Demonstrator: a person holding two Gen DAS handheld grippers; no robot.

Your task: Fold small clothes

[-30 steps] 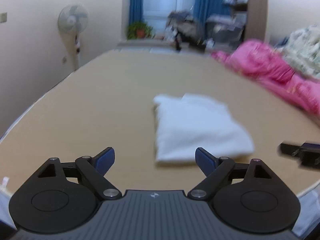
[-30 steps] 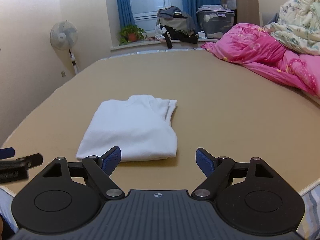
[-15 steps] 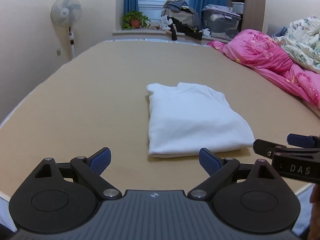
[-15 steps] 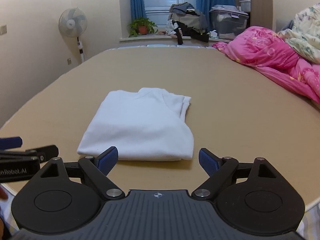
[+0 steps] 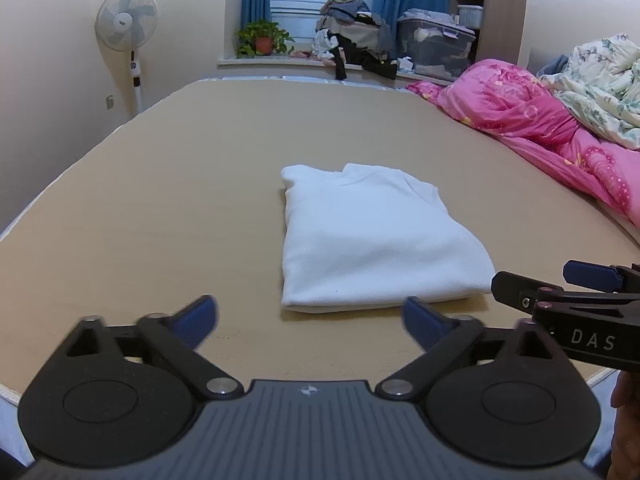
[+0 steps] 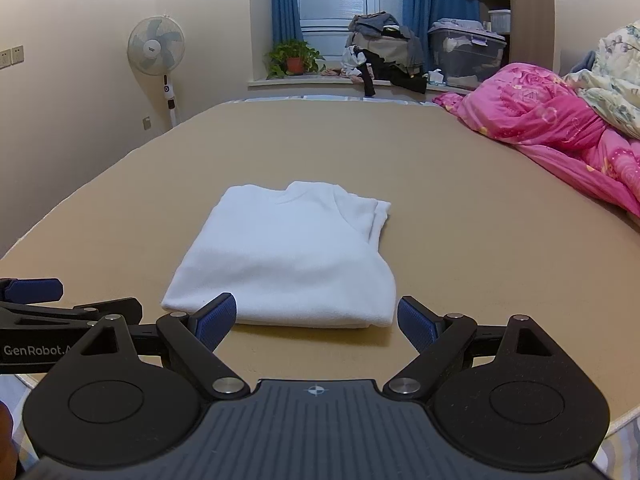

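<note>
A white garment (image 5: 372, 236) lies folded into a flat rectangle on the tan bed surface (image 5: 160, 200), its collar at the far end. My left gripper (image 5: 310, 312) hovers just short of the garment's near left corner; its jaws are opening and nothing is between them. My right gripper (image 6: 316, 312) stands open at the near edge of the white garment (image 6: 288, 256), its blue pads apart from the cloth. Each gripper shows in the other's view: the right gripper (image 5: 534, 280) at the right edge, the left gripper (image 6: 86, 298) at the left edge.
A pink quilt (image 5: 520, 120) and a floral quilt (image 5: 600, 76) are heaped along the bed's right side. A standing fan (image 5: 126, 26) is by the left wall. The window sill holds a plant (image 5: 262, 38), a clothes pile (image 5: 352, 36) and a plastic box (image 5: 436, 44). The bed's near edge runs just under both grippers.
The right gripper has come into the left wrist view from the right. The garment sits a little nearer in both views. The left jaws stand slightly wider.
</note>
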